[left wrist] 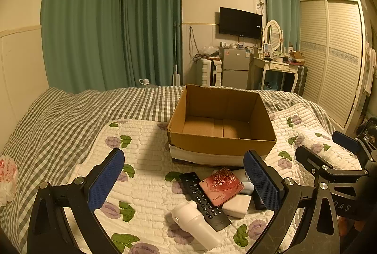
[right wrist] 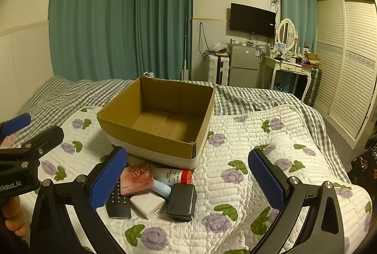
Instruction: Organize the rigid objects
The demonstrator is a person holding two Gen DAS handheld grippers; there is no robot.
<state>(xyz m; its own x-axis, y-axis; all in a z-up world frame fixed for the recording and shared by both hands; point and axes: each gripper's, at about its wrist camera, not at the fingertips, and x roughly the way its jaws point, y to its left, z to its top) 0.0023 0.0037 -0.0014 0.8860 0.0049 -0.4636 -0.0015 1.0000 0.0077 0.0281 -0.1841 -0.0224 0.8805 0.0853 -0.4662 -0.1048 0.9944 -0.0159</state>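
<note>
An open cardboard box (left wrist: 221,144) (right wrist: 150,138) sits empty on the flowered quilt. In front of it lies a pile: a black remote (left wrist: 203,201) (right wrist: 119,202), a pink rose-patterned case (left wrist: 222,185) (right wrist: 136,178), a white block (left wrist: 236,205) (right wrist: 147,204), a white bottle (left wrist: 195,223), a white tube with a red cap (right wrist: 174,176), a pale blue item (right wrist: 162,188) and a black power bank (right wrist: 181,202). My left gripper (left wrist: 183,181) is open above the pile. My right gripper (right wrist: 188,183) is open, just right of the pile; it also shows in the left wrist view (left wrist: 329,150).
The quilt (right wrist: 259,136) lies over a grey checked blanket (left wrist: 59,117) on a bed. A crumpled white bag (left wrist: 7,176) lies at the far left. Green curtains, a fridge, a dressing table and a white wardrobe stand beyond the bed.
</note>
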